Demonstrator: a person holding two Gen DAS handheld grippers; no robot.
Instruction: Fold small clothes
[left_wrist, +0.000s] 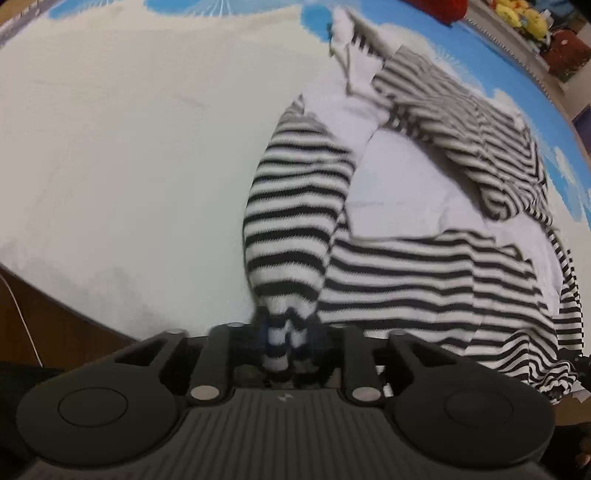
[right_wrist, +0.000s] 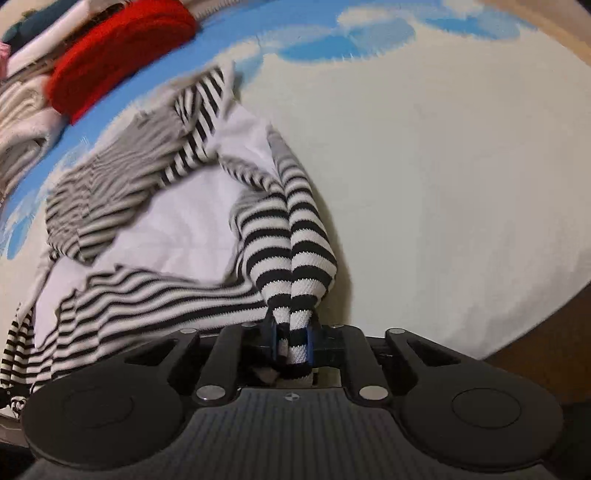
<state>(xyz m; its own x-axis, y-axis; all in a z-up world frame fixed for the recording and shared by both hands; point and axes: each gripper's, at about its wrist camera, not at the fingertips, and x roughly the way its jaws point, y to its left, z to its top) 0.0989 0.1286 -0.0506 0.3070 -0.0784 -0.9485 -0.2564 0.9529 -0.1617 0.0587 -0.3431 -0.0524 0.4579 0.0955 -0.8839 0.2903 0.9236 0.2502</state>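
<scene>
**newbie_folds:** What's your left cam showing? Any bins or baskets in there?

**me:** No bin or basket that I can make out in the left wrist view. My left gripper (left_wrist: 286, 345) has its jaws pulled in close on a bunched bit of the striped garment (left_wrist: 424, 266), black and white stripes with plain white panels. The pads are squeezing the fabric, and a striped tube of it runs from the jaws up and away over the cream cloth (left_wrist: 129, 147) covering the table. The rest of the garment sprawls to the right, crumpled, partly on the cream area and partly reaching the blue and white border. Far top right there's something yellow (left_wrist: 524, 16), too blurry to name.

**newbie_folds:** And the right one?

**me:** Same deal, mirrored. My right gripper (right_wrist: 293, 343) is nearly closed on another bunched striped end of the same garment (right_wrist: 166, 229), the fabric pinched between the blue pads. The body of it spreads out to the left. Top left, past the garment, there's a pile of other clothes with a red knit piece (right_wrist: 122, 48) on it, sitting loose on the blue edge and not in any container I can see.
</scene>
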